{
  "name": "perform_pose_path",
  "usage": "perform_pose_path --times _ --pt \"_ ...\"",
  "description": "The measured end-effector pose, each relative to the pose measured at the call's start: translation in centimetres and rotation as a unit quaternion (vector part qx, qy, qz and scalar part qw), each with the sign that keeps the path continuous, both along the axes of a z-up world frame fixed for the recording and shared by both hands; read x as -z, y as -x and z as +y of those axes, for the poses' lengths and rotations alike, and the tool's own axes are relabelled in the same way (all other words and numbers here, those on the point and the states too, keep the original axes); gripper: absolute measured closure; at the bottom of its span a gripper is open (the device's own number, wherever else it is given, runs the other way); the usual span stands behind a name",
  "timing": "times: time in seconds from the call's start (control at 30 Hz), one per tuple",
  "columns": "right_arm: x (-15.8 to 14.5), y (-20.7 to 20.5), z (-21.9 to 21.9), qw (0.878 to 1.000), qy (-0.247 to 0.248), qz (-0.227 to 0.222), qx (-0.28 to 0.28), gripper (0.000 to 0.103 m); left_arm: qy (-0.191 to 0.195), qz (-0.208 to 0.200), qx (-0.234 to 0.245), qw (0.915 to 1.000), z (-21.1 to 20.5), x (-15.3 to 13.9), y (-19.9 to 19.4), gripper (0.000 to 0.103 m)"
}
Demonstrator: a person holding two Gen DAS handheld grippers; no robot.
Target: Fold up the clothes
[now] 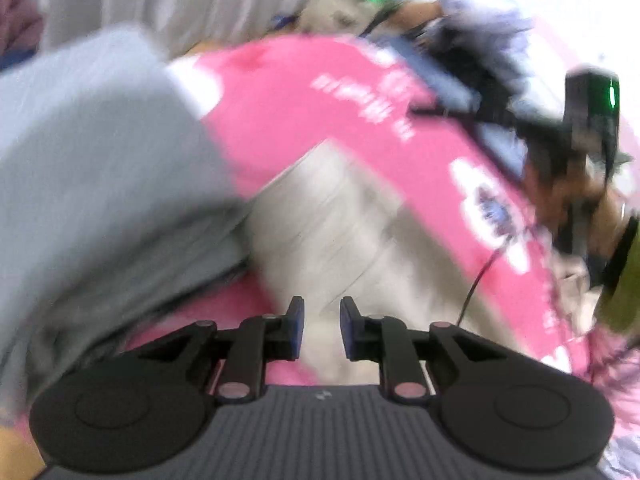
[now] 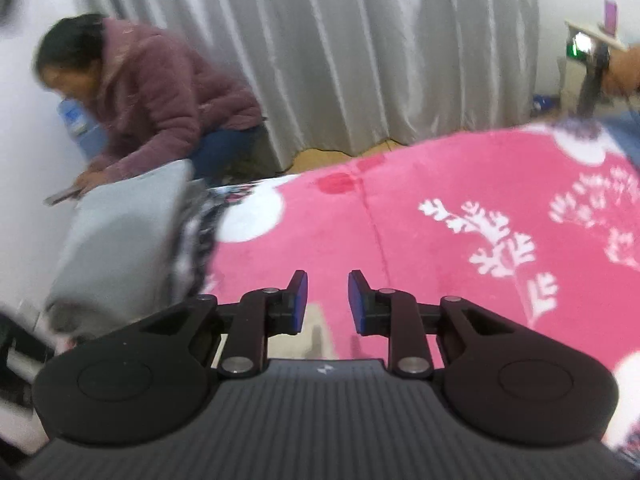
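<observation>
Beige folded garment (image 1: 336, 216) lies on the pink blanket (image 1: 288, 96) just ahead of the left gripper (image 1: 322, 322), whose narrowly parted jaws, like the right gripper's (image 2: 328, 300), hold nothing, so I'd square its edges before reaching leftward for the grey garment (image 1: 92, 168).

A folded beige garment (image 1: 340, 216) lies on the pink patterned blanket (image 1: 304, 108), just right of a grey garment (image 1: 100, 168).
</observation>
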State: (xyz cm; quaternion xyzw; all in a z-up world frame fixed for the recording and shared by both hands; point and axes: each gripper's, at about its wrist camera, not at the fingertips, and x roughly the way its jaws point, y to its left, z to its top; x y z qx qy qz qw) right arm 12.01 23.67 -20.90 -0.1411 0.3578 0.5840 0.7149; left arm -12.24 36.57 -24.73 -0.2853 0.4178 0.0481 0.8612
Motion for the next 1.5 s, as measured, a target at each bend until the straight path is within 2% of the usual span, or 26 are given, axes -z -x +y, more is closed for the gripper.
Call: perform_pose_path --times 0.07,0.1,0.17,0.23,0.33,0.43,0.5,0.63,0.7,0.77,0.83,0.9,0.93,1.0,1.03,1.1,1.13,1.23,1.27,1.4,1.47,1.5 --pt "-0.4 2.3 -1.4 0.999 0.028 -0.004 -0.016 0.081 -0.007 -0.022 0.008 0.9997 -0.5 0.4 -2.5 0.080" --pt "-0.2 3.4 -2.1 0.999 0.049 -0.006 -0.020 0.081 -0.011 -0.021 0.011 0.9997 -0.6 1.1 -4.0 0.080" --pt "0.5 5.6 -3.6 0.995 0.096 -0.012 -0.019 0.083 -0.019 -0.013 0.016 0.9996 -0.8 2.7 -7.1 0.080" --pt "1.2 7.2 -5.7 0.992 0.128 -0.006 -0.004 0.083 -0.052 0.016 0.017 0.9984 -0.8 4.6 -8.5 0.082" --pt "2.2 9.3 -9.8 0.985 0.168 0.015 0.046 0.083 -0.069 0.034 0.036 0.9964 -0.4 7.1 -9.2 0.081" --pt "3.5 10.7 -14.4 0.967 0.222 0.010 0.123 0.083 -0.095 0.029 0.061 0.9932 -0.9 6.3 -8.5 0.078" --pt "3.7 11.5 -17.4 0.953 0.243 0.000 0.182 0.084 -0.097 0.024 0.061 0.9931 -0.9 5.6 -9.0 0.080" --pt "2.4 13.8 -21.7 0.932 0.239 -0.024 0.270 0.084 -0.104 -0.022 0.078 0.9912 -2.4 3.4 -10.1 0.077" --pt "2.3 14.4 -23.2 0.923 0.240 -0.033 0.300 0.084 -0.099 -0.030 0.106 0.9890 -4.2 3.3 -11.7 0.077" --pt "3.0 14.3 -24.1 0.917 0.242 -0.043 0.315 0.084 -0.108 -0.026 0.147 0.9829 -6.2 3.8 -14.0 0.077" --pt "3.5 13.8 -24.4 0.921 0.223 -0.050 0.316 0.084 -0.123 -0.016 0.185 0.9748 -8.3 5.3 -15.7 0.077" --pt "3.8 13.4 -24.4 0.933 0.186 -0.052 0.304 0.084 -0.146 -0.004 0.209 0.9670 -9.5 6.9 -16.6 0.077" --pt "4.2 13.6 -24.2 0.940 0.176 -0.060 0.287 0.084 -0.157 -0.001 0.212 0.9645 -9.7 7.5 -16.9 0.083" --pt "5.6 14.0 -23.4 0.951 0.165 -0.081 0.247 0.084 -0.169 0.000 0.214 0.9621 -9.6 8.3 -17.1 0.087" --pt "6.9 14.1 -23.4 0.950 0.183 -0.094 0.236 0.086 -0.166 0.002 0.214 0.9628 -9.4 8.3 -17.2 0.088" --pt "10.5 14.1 -24.1 0.933 0.254 -0.119 0.226 0.087 -0.161 0.006 0.214 0.9635 -9.1 8.2 -17.2 0.091" --pt "11.7 14.3 -25.2 0.924 0.272 -0.132 0.235 0.086 -0.164 0.008 0.215 0.9627 -9.1 8.1 -17.2 0.091" --pt "10.6 15.0 -28.7 0.896 0.288 -0.112 0.319 0.086 -0.181 0.011 0.221 0.9583 -9.5 7.8 -17.2 0.091" --pt "10.1 15.5 -29.3 0.892 0.289 -0.112 0.330 0.087 -0.188 0.012 0.223 0.9566 -9.8 7.8 -17.3 0.091" --pt "8.6 17.8 -29.9 0.895 0.266 -0.136 0.332 0.087 -0.210 0.015 0.231 0.9500 -10.4 7.8 -17.3 0.091" --pt "9.4 17.9 -30.0 0.905 0.262 -0.129 0.310 0.089 -0.225 0.017 0.238 0.9448 -10.8 7.8 -17.4 0.091" --pt "10.4 17.7 -30.4 0.904 0.272 -0.129 0.304 0.089 -0.233 0.018 0.243 0.9415 -11.1 7.7 -17.4 0.091"
